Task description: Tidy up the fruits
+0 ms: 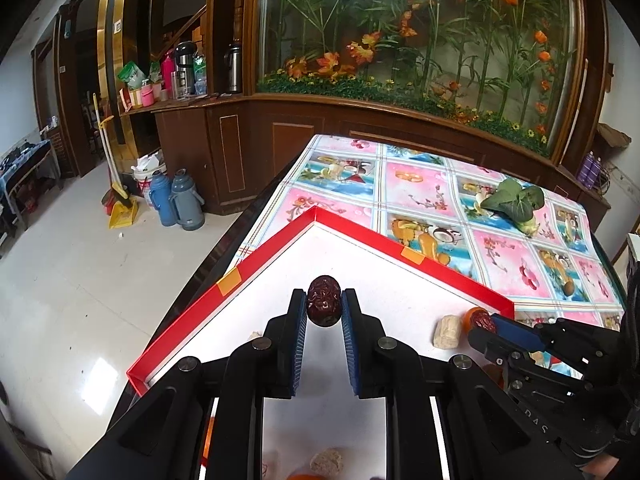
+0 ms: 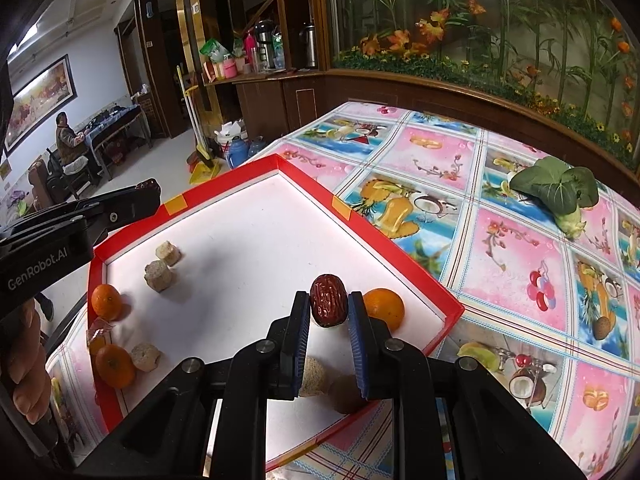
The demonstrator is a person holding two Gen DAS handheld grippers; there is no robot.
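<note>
My left gripper (image 1: 324,305) is shut on a dark red date (image 1: 324,300) and holds it above the white floor of the red-rimmed tray (image 1: 264,252). My right gripper (image 2: 329,309) is shut on a second red date (image 2: 328,300) over the same tray (image 2: 384,240), next to an orange (image 2: 385,307). Two more oranges (image 2: 106,301) (image 2: 115,366) and several pale snack pieces (image 2: 159,275) lie in the tray. The right gripper also shows in the left wrist view (image 1: 486,322), and the left gripper shows at the left of the right wrist view (image 2: 150,190).
A green leafy vegetable (image 2: 558,190) lies on the patterned tablecloth (image 2: 520,264) at the far right. A wooden cabinet with a glass plant display (image 1: 400,40) stands behind the table. The table's left edge drops to a tiled floor (image 1: 60,260).
</note>
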